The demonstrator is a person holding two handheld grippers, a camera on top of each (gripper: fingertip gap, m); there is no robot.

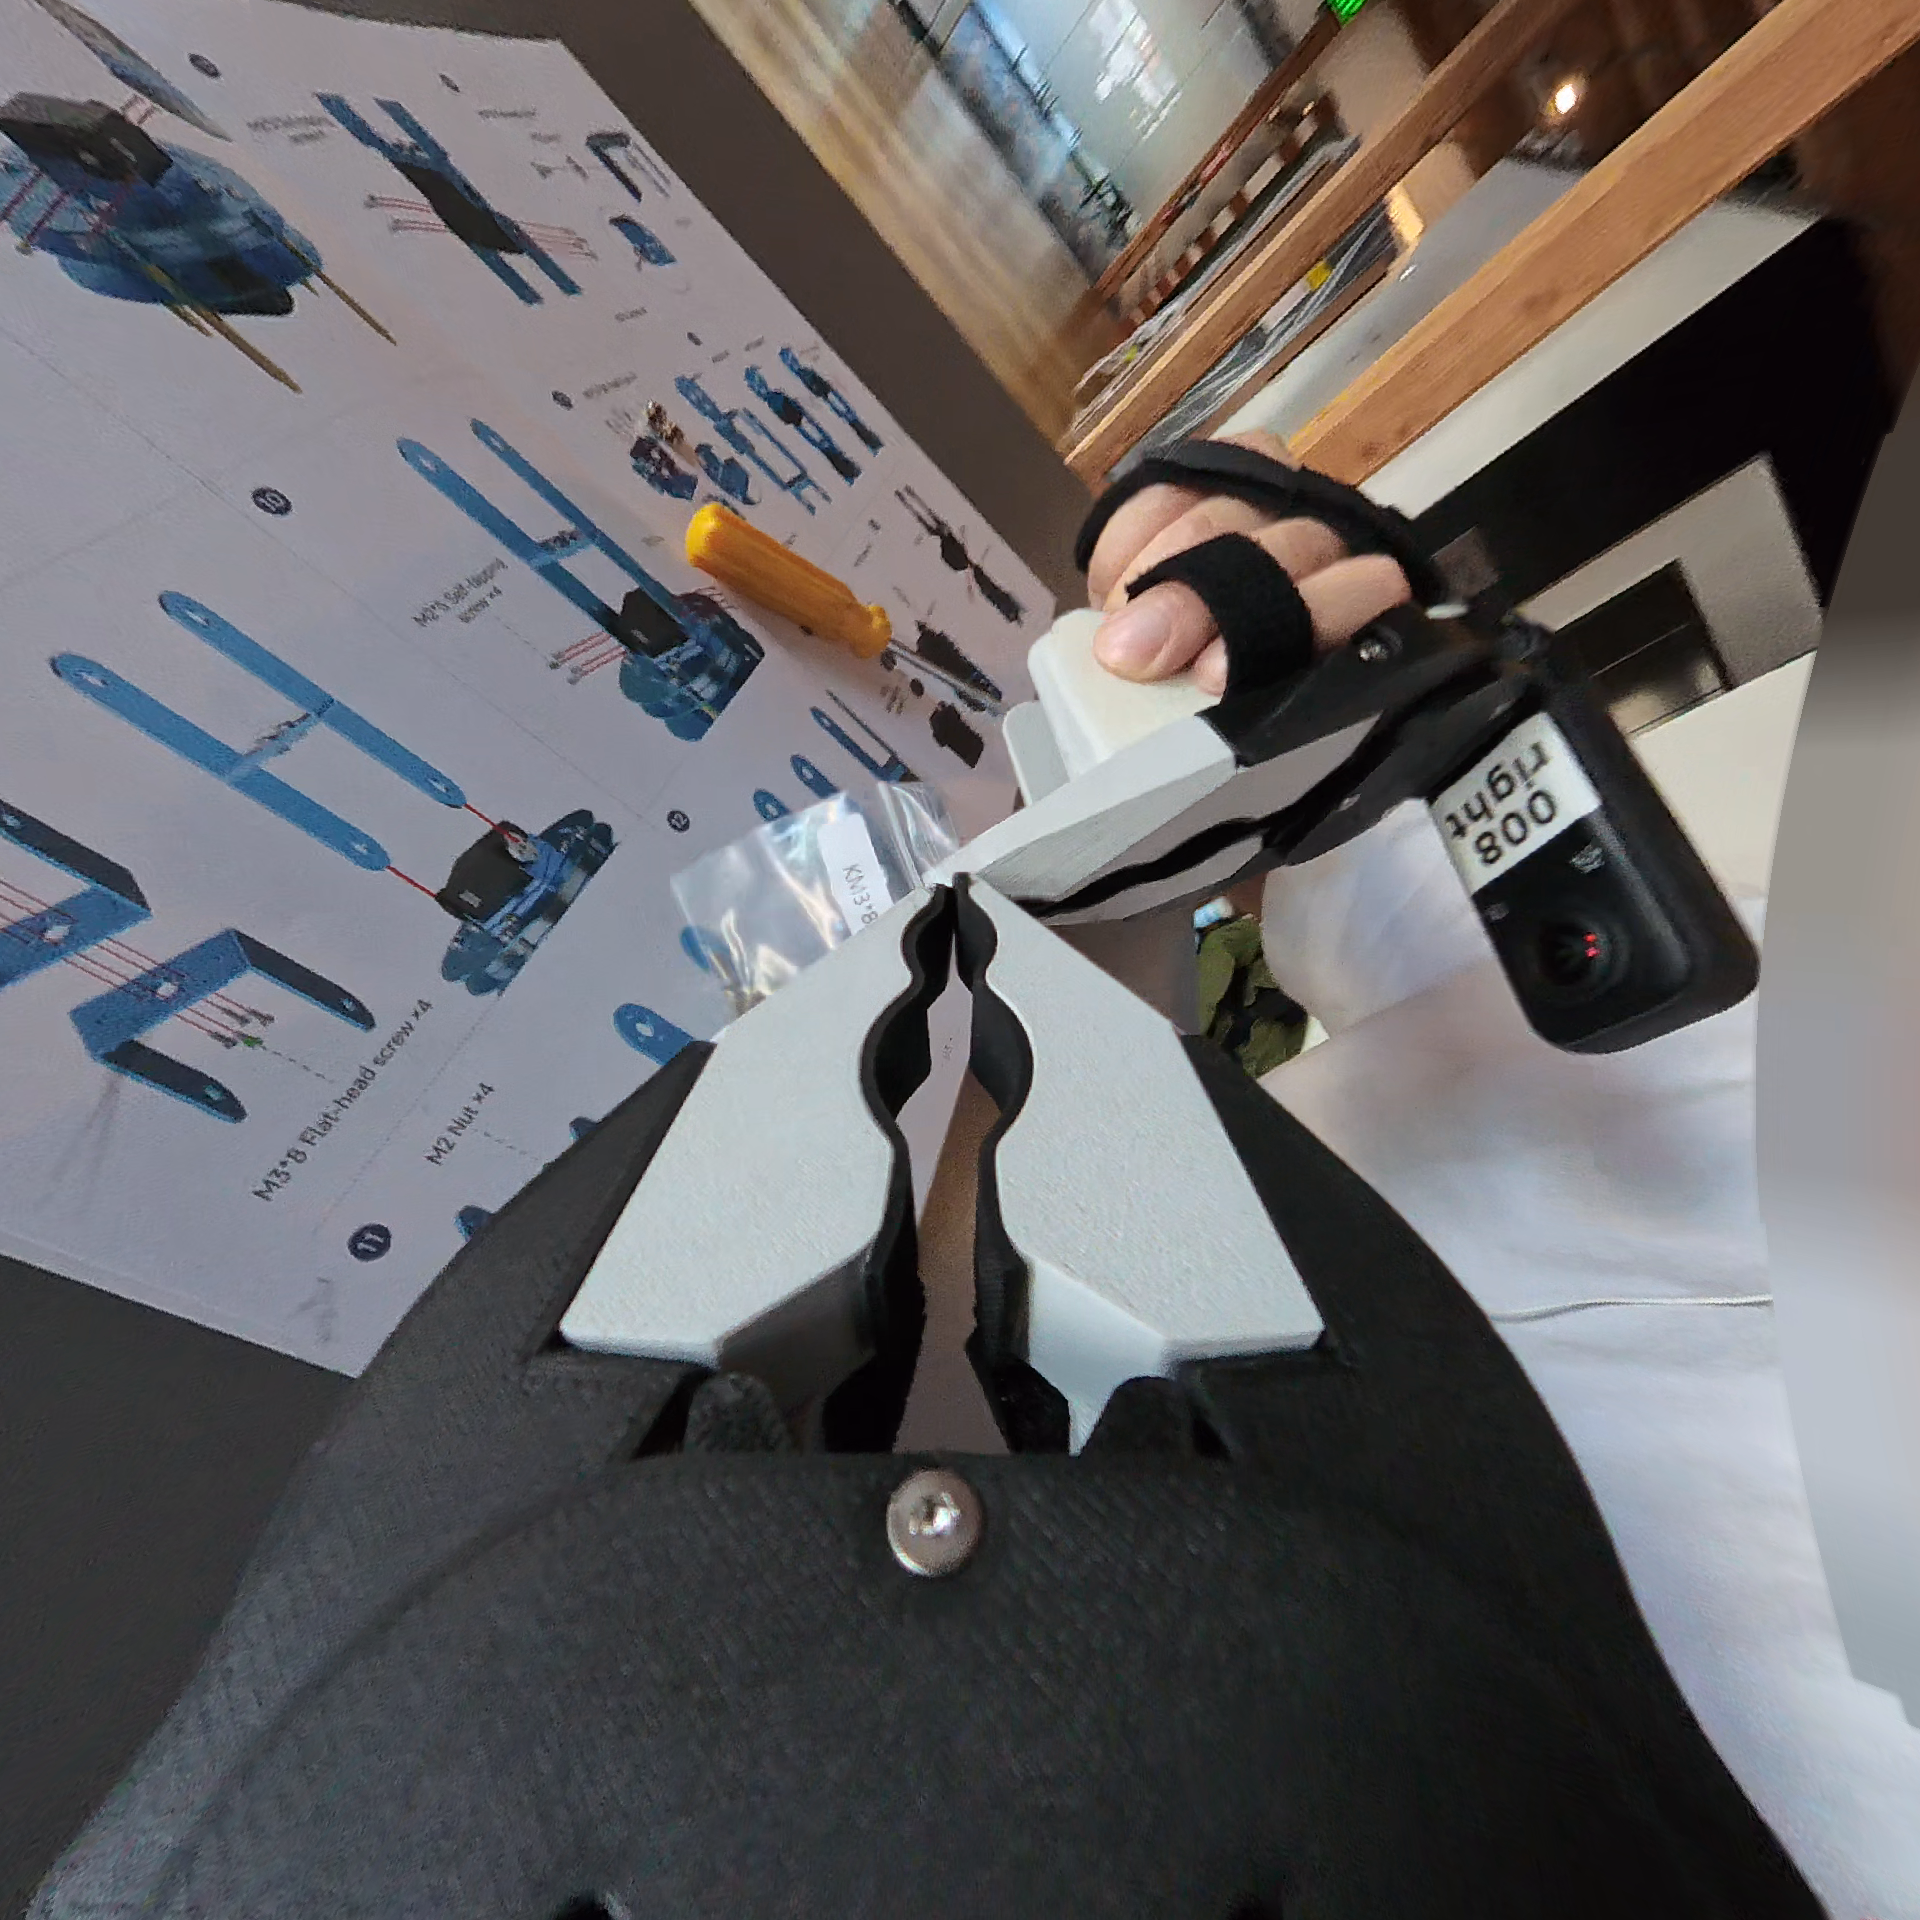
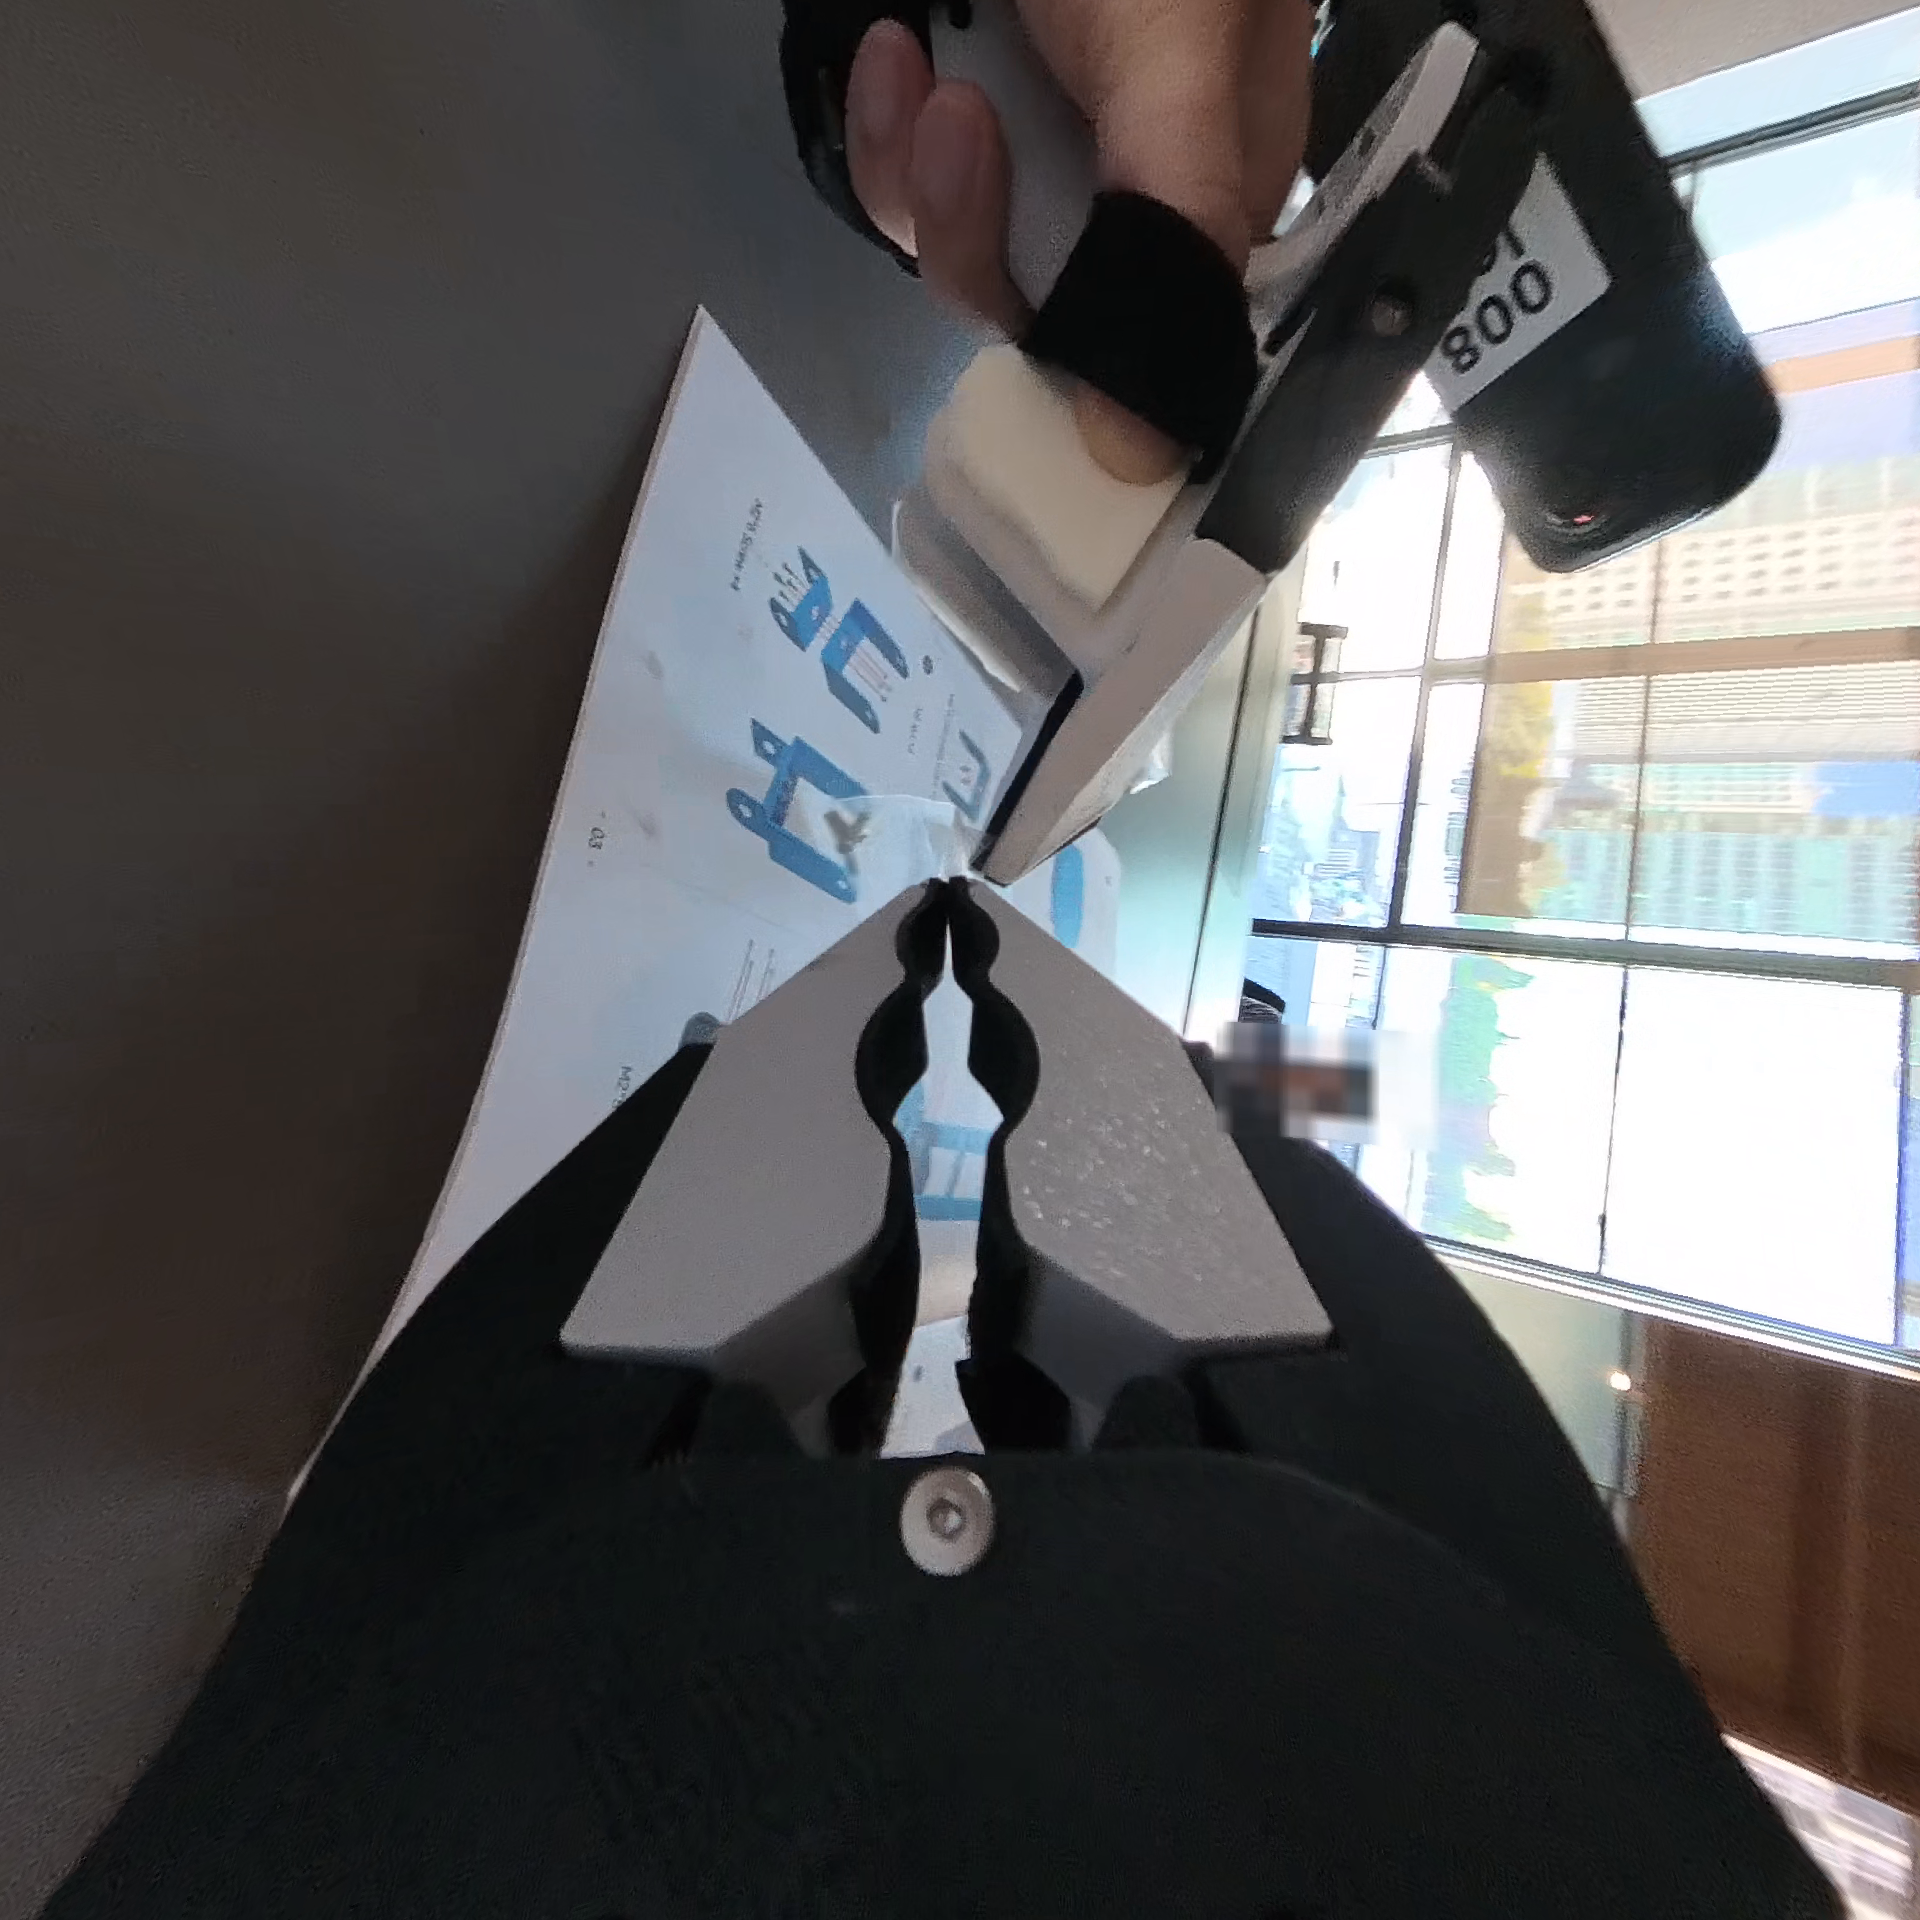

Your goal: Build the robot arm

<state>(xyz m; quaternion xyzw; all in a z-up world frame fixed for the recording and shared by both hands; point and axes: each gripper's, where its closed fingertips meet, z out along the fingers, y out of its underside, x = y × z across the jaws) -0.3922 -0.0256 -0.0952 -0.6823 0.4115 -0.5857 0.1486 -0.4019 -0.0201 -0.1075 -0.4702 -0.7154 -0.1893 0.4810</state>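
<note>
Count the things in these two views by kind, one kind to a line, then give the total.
Grippers: 2, the left gripper and the right gripper
Screwdriver: 1
Clear plastic bag: 1
Instruction sheet: 1
Total: 5

A small clear plastic bag of screws, bearing a white label, hangs crumpled above the printed instruction sheet, pinched at its top corner by both claw tips.

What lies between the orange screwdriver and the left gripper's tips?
Between screwdriver and left gripper lies a clear plastic bag of small parts, on the printed sheet; the left wrist view shows it.
</note>
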